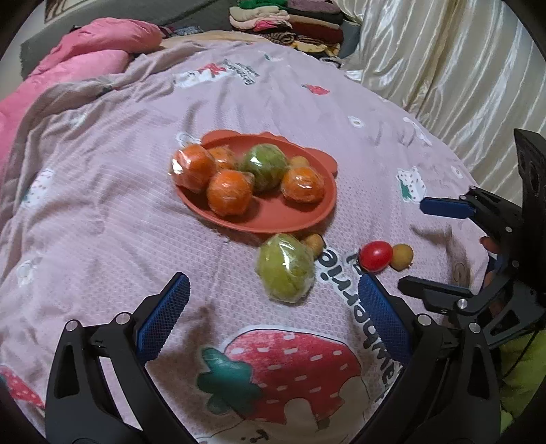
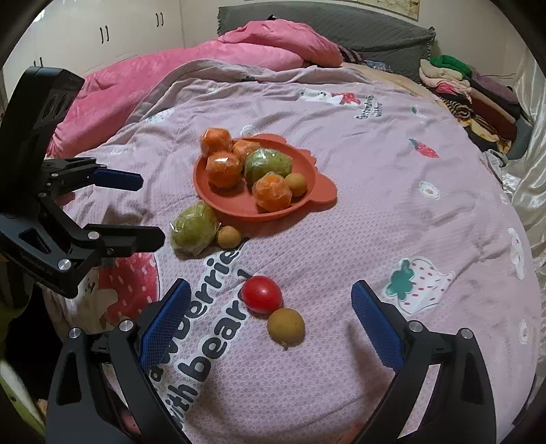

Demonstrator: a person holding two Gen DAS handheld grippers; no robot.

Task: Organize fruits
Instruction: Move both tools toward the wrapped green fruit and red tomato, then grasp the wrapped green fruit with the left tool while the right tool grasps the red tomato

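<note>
An orange-red plate [image 1: 293, 218] [image 2: 317, 191] on the bedspread holds several wrapped oranges [image 1: 229, 193] [image 2: 223, 169], a wrapped green fruit [image 1: 264, 166] [image 2: 268, 164] and a small tan fruit [image 2: 295, 184]. In front of the plate lie a second wrapped green fruit [image 1: 286, 271] [image 2: 194, 227] and a small tan fruit [image 1: 314, 241] [image 2: 228, 236]. A red tomato [image 1: 375, 256] [image 2: 262, 294] touches another tan fruit [image 1: 401, 256] [image 2: 286, 328]. My left gripper [image 1: 273, 297] [image 2: 150, 208] is open just short of the loose green fruit. My right gripper [image 2: 271, 300] [image 1: 413, 244] is open around the tomato and tan fruit.
A pink quilt [image 2: 259, 44] and grey headboard cushion [image 2: 375, 30] lie at the far end of the bed. Folded clothes [image 1: 290, 24] [image 2: 471, 92] are stacked by the shiny curtain [image 1: 443, 68]. White cupboards [image 2: 102, 30] stand at the left.
</note>
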